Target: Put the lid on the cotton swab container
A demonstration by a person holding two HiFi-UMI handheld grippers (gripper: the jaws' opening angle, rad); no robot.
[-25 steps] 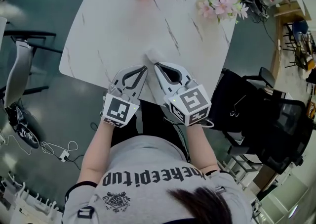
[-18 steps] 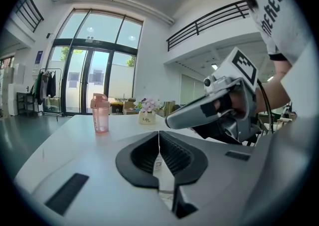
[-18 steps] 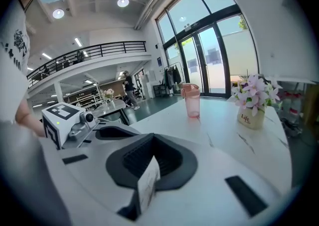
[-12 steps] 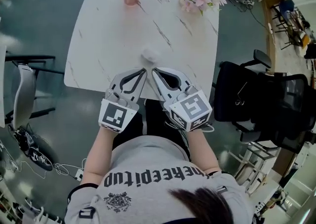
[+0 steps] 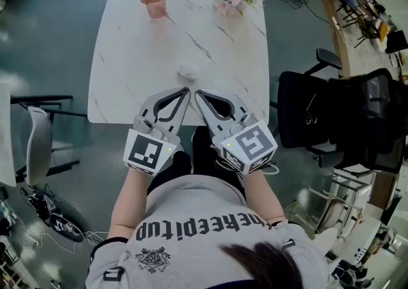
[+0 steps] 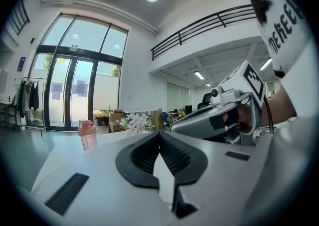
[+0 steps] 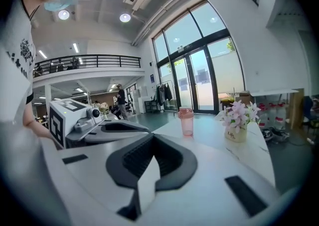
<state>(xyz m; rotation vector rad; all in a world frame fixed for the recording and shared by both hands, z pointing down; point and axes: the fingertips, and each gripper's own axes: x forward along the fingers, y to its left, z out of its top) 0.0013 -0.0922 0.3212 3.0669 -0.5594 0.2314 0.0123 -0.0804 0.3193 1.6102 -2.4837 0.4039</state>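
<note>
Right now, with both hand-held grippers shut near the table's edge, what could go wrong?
1. The left hand-held gripper and right hand-held gripper are shut with tips nearly together: they could clash when opening.
2. The small white container sits just beyond those tips: a forward nudge might push or tip it.
3. No separate lid shows; whether it's already on can't be told.
</note>
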